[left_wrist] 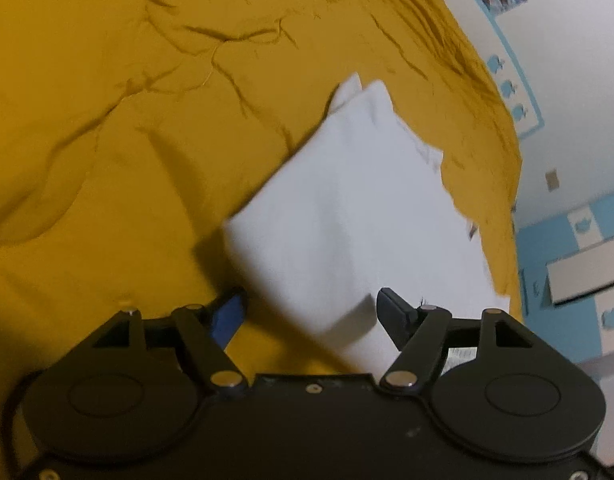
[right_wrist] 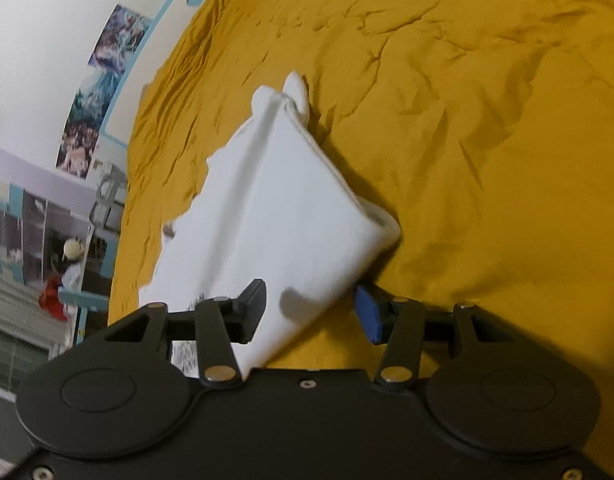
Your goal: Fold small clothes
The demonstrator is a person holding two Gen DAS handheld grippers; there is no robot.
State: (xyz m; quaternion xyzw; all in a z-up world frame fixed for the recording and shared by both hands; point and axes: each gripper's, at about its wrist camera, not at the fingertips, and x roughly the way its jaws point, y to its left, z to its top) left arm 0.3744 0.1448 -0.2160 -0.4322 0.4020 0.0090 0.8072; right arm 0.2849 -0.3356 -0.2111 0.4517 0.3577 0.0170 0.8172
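in the left wrist view the left gripper (left_wrist: 311, 312) stands wide with nothing between its 2 fingers, above the near corner of the folded white garment (left_wrist: 347, 208), which lies flat on the mustard bedcover (left_wrist: 107, 140) with broad wrinkled cover free to one side and the bed edge and wall (left_wrist: 579, 60) close on the other; the picture is blurred and the garment's nearest part is cut off behind the gripper body. in the right wrist view the right gripper (right_wrist: 309, 312) is likewise spread wide and holds nothing, the garment (right_wrist: 279, 208) running from between its fingers to a bunched far corner, its crisp folded edge facing open cover (right_wrist: 487, 140), its ragged edge near the bed's rim, and its near end hidden under the gripper.
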